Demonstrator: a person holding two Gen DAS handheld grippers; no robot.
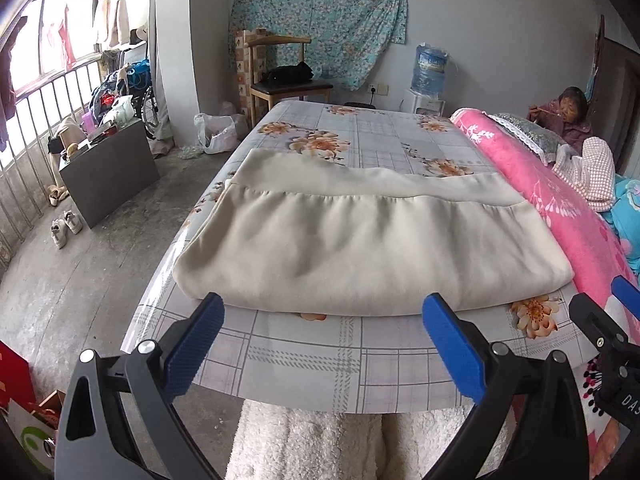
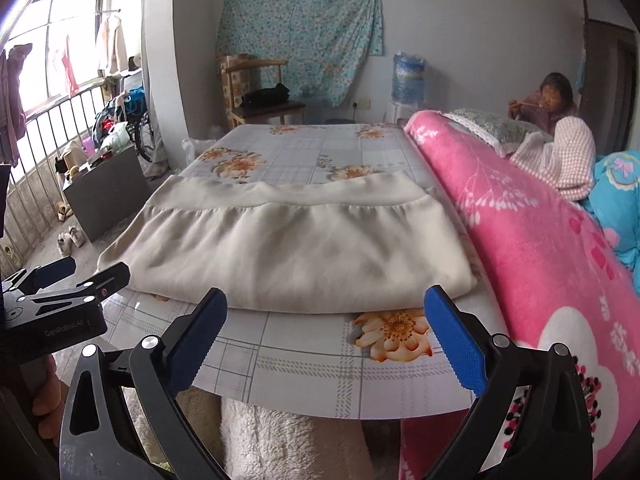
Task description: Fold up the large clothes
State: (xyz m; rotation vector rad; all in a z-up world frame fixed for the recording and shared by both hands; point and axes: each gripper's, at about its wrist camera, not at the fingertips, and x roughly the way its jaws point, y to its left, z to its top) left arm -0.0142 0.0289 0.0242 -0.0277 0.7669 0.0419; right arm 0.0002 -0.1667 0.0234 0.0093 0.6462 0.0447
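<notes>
I see both hand-held grippers held back from the folded garment (image 1: 360,248), which lies flat on the table (image 1: 304,364), itself covered in a plaid cloth printed with orange flowers. The garment is cream, folded into a broad rectangle; its near fold sits back from the table's front edge, and a gathered seam runs across it with a flatter band of the same cloth beyond. My left hand-held gripper (image 1: 320,312) has its jaws spread wide with nothing between them, its blue pads (image 1: 192,344) hanging over the table's near strip, just short of the garment's fold. My right hand-held gripper (image 2: 328,308) is likewise wide open and empty, its pads framing the garment's near right corner and an orange flower print (image 2: 394,332). In the left view the right one shows at the right edge; in the right view the left one shows at the left edge, beside the garment's left corner. Along the table's right side lies a pink blanket (image 2: 532,248) touching the garment's right edge or very nearly so; I cannot tell which. Beyond it a person (image 2: 554,98) sits by the far wall. A wooden chair (image 1: 280,80) stands past the table's far end, and a water jug (image 1: 430,68) is near the wall.
</notes>
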